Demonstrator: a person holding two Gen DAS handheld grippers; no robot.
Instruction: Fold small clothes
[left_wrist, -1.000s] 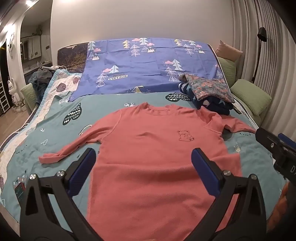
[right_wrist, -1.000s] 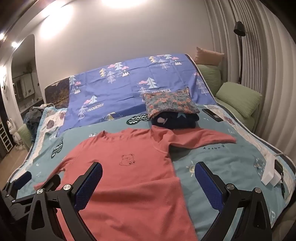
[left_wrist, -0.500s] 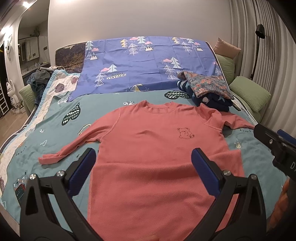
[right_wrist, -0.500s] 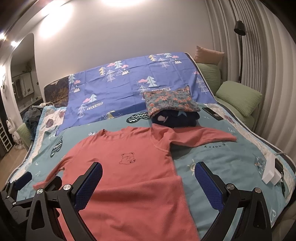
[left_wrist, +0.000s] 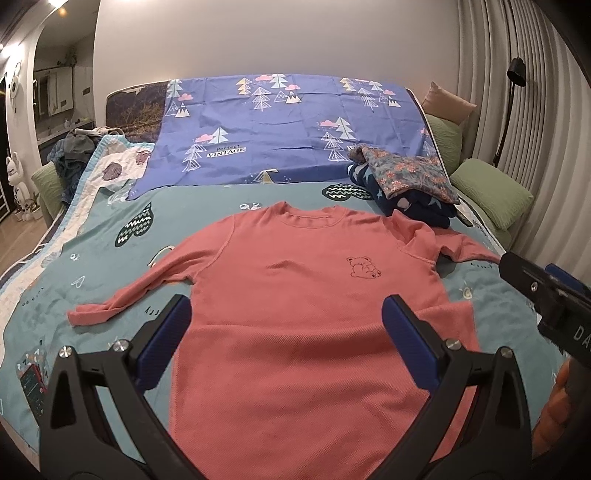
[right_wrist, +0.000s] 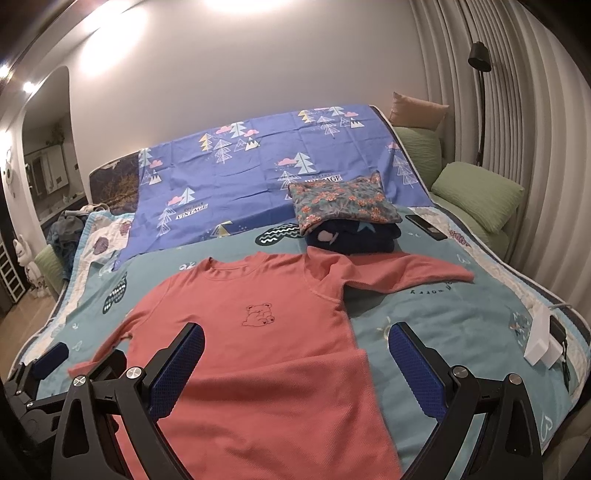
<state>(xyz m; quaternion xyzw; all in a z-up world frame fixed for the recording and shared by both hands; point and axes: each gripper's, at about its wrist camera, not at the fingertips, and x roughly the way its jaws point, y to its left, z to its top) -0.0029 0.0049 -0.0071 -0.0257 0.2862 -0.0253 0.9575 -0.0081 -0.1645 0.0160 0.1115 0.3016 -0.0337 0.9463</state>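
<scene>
Coral knit, soft and light, is what the shirt (left_wrist: 295, 302) appears made of; it is spread flat across the centre of the left view, and the left gripper (left_wrist: 284, 325) is held wide apart above its hem, empty. In the right view the right gripper (right_wrist: 295, 354) is likewise spread and empty; a hold is best taken at the sleeve (right_wrist: 402, 273), centre right.

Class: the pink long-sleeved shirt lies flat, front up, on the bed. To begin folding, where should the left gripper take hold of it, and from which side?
Grip the cuff of the left-hand sleeve of the pink shirt. That sleeve lies stretched out flat on the teal bedspread, its end free with bare cover around it. Bring the open left gripper in from the outer left, low, and pinch the cuff edge.
</scene>
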